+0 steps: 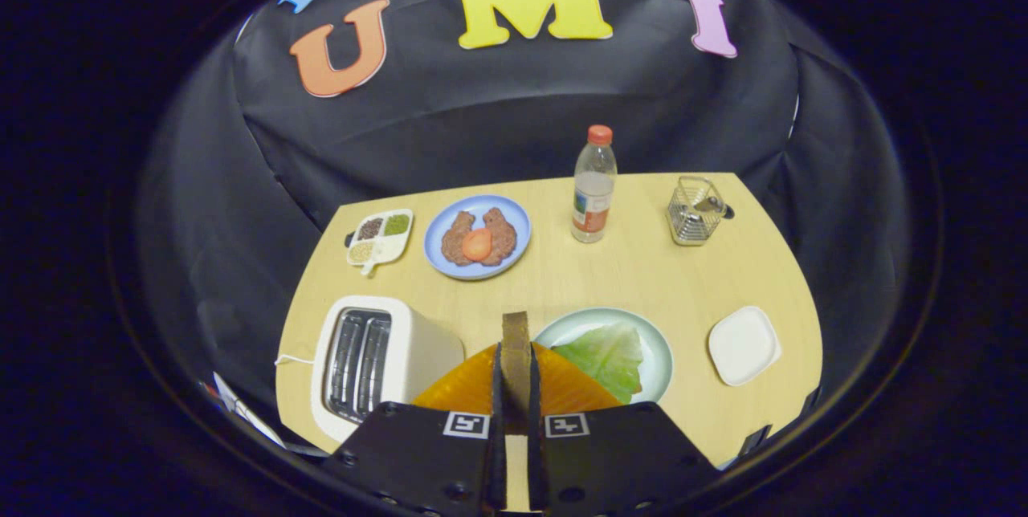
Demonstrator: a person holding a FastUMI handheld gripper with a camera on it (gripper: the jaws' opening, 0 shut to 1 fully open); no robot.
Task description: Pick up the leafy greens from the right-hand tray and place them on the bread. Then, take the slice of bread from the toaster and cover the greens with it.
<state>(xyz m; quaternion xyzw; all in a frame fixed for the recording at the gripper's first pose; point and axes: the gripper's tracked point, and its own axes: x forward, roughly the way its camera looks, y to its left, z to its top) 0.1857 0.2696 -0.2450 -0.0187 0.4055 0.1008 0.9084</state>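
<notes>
The black two-finger gripper is clamped edge-on around a brown-crusted bread slice, held above the orange ribbed plate. The green lettuce leaf lies just beyond on the pale round plate, beside the white two-slot toaster. Judging by this, the covering step seems underway, though greens look unplaced.

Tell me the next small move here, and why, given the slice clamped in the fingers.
Probably carry the bread slice a little ahead and right, over the lettuce leaf on the pale green plate, then lower it. The gripper is shut on the slice, held upright edge-on above the orange surface, and the toaster slots look empty.
</notes>
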